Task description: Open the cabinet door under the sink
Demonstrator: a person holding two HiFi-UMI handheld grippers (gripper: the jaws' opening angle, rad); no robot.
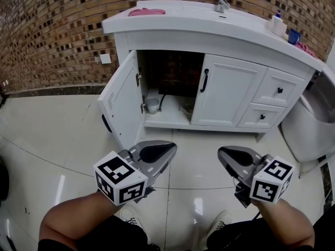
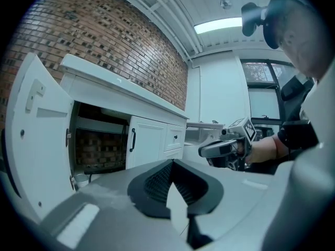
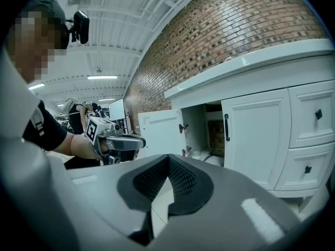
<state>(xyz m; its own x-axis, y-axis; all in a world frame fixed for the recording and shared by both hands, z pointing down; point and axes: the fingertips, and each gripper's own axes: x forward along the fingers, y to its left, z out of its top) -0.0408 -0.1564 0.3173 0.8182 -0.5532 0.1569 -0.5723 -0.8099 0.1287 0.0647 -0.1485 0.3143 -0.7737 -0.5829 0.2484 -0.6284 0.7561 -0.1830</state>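
Observation:
The white cabinet [image 1: 230, 61] under the sink has its left door [image 1: 119, 101] swung wide open, which bares a dark inside with a small grey cup [image 1: 152, 105] and a hose. The right door [image 1: 227, 90], with a black handle [image 1: 204, 80], stays closed. My left gripper [image 1: 170, 149] hovers over the floor tiles a short way in front of the open door, shut and empty. My right gripper [image 1: 222, 153] hangs beside it, also shut and empty. The open door [image 2: 36, 135] fills the left of the left gripper view, behind the shut left gripper [image 2: 172, 161]. The right gripper [image 3: 168, 156] faces the open door [image 3: 159, 132].
Two drawers [image 1: 277, 90] sit right of the closed door. A white fixture [image 1: 309, 124] stands at the far right. On the counter lie a pink cloth [image 1: 146, 12], a faucet [image 1: 222, 4], a bottle [image 1: 277, 24] and a blue cup [image 1: 294, 35]. A brick wall runs behind.

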